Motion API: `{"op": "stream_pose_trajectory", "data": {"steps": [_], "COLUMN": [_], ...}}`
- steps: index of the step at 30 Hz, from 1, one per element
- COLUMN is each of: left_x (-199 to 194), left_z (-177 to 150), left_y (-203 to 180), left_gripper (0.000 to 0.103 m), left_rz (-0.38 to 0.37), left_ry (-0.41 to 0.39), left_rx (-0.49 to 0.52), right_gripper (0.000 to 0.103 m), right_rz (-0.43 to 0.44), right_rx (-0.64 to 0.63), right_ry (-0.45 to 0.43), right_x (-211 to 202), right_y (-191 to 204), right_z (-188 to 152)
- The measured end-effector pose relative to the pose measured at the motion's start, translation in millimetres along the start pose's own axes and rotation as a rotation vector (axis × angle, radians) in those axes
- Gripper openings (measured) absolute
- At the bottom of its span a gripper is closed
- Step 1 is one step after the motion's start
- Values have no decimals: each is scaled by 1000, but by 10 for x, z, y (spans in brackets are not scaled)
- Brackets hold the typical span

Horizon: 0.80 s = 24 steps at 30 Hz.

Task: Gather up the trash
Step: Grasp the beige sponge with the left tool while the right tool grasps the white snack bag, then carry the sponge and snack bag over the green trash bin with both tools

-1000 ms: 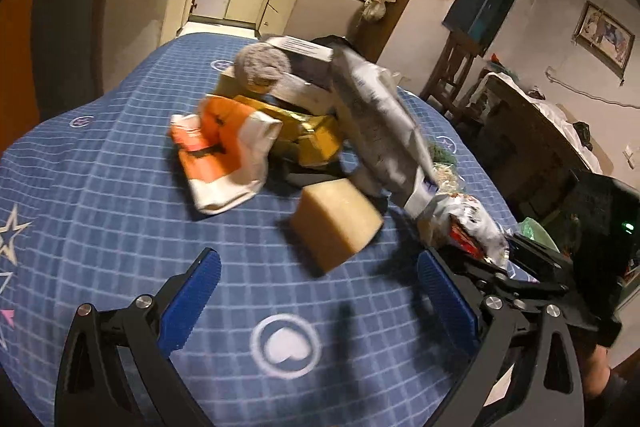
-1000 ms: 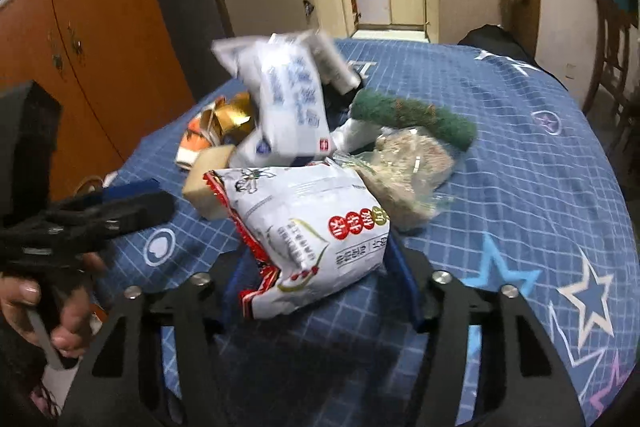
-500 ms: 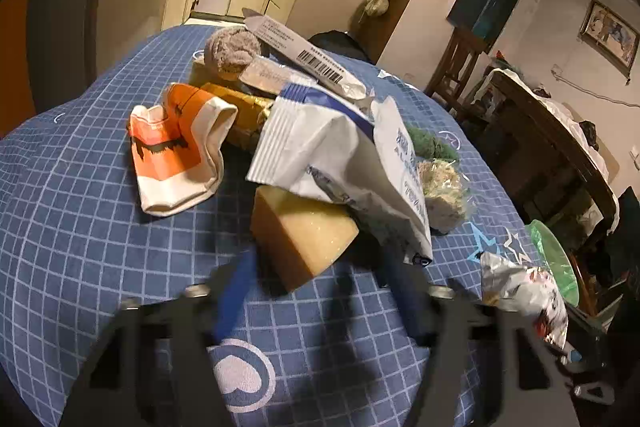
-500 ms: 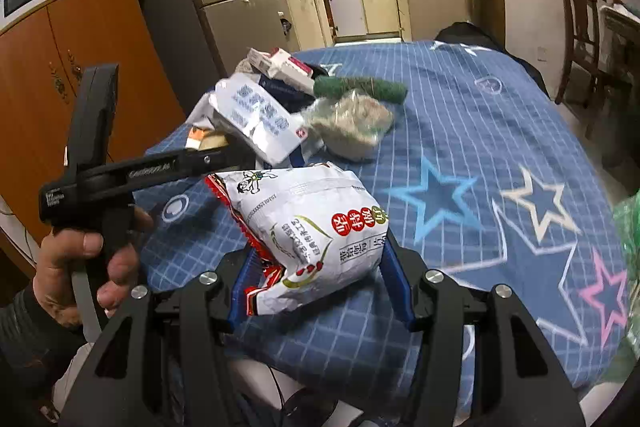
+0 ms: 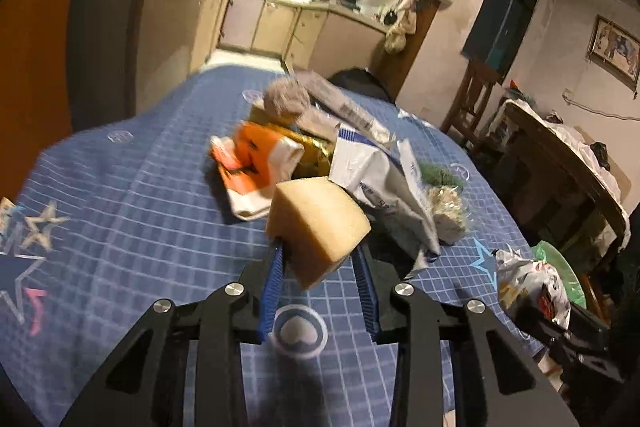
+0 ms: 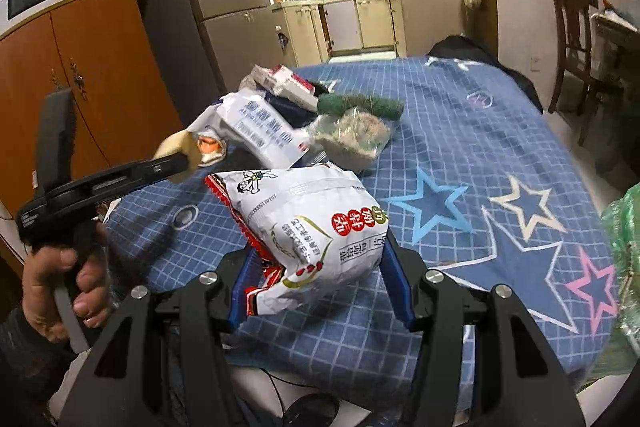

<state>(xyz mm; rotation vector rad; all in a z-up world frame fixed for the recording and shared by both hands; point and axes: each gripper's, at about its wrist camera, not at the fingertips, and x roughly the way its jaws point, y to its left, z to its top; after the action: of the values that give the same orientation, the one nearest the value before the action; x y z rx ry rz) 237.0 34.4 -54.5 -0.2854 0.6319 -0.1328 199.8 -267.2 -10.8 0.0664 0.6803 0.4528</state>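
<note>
Both grippers [image 5: 320,259] [image 6: 316,259] have black angular frames w/ silver round screws. Finger pads [image 6: 240,283] are blue, ribbed. A dark sleeve [image 6: 16,343] covers the wrist.

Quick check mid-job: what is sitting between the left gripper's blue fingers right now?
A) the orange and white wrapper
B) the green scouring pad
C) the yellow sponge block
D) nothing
C: in the left wrist view the yellow sponge block sits between the blue fingers of the left gripper, whose jaws are closing on it; the orange and white wrapper lies behind on the blue tablecloth.
</note>
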Motion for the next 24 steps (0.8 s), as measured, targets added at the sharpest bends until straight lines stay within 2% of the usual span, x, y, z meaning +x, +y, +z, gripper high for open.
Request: {"op": "stream_pose_trajectory", "data": {"steps": [4, 11, 19, 21, 24], "left_x": [-349, -794, -640, -621, -639], "left_z": [-18, 22, 36, 53, 89], "left_y": [-118, -485, -850, -921, -1200], "left_gripper": [35, 35, 35, 35, 35], "left_rz": [15, -11, -15, -37, -96], "left_ry": [-65, -168, -147, -135, -131], "left_rx": [24, 102, 139, 142, 202], "right_gripper": [52, 53, 53, 53, 53], "right_rz": [-19, -88, -150, -156, -181], "right_rx": [-5, 4, 47, 52, 55], "right_ry": [-51, -148, -169, -168, -179], "right_x": [-199, -643, -836, -853, -943], "right_y": [8, -168, -433, -459, -512], "right_z": [68, 225, 201, 164, 165]}}
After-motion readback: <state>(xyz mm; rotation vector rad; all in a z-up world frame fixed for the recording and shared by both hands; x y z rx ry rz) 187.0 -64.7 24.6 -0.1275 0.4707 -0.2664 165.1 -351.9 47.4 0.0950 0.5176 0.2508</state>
